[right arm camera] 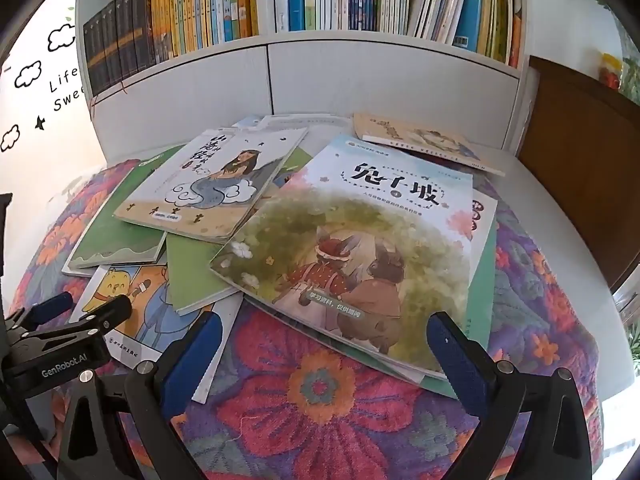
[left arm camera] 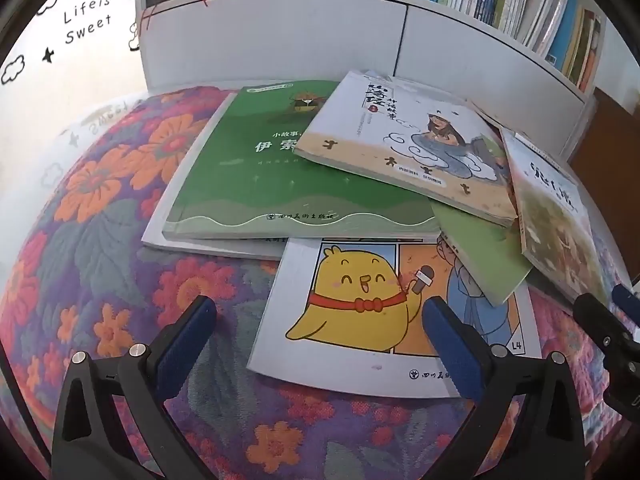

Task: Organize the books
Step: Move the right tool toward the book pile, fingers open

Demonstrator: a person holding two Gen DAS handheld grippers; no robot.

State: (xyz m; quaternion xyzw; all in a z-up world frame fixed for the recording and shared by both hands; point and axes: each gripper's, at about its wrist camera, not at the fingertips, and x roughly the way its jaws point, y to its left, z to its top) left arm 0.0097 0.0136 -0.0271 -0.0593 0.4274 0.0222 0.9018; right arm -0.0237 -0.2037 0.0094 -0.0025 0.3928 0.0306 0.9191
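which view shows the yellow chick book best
The left wrist view: the yellow chick book lies near and central, chick drawing fully visible, only its top under the green book. In the right wrist view it sits small at the left edge, partly hidden.

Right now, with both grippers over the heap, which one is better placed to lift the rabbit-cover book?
Probably the right gripper: its open jaws frame the rabbit-cover book, which lies on top of the pile. The left gripper, also open, faces the yellow-chick book, pinned under the others.
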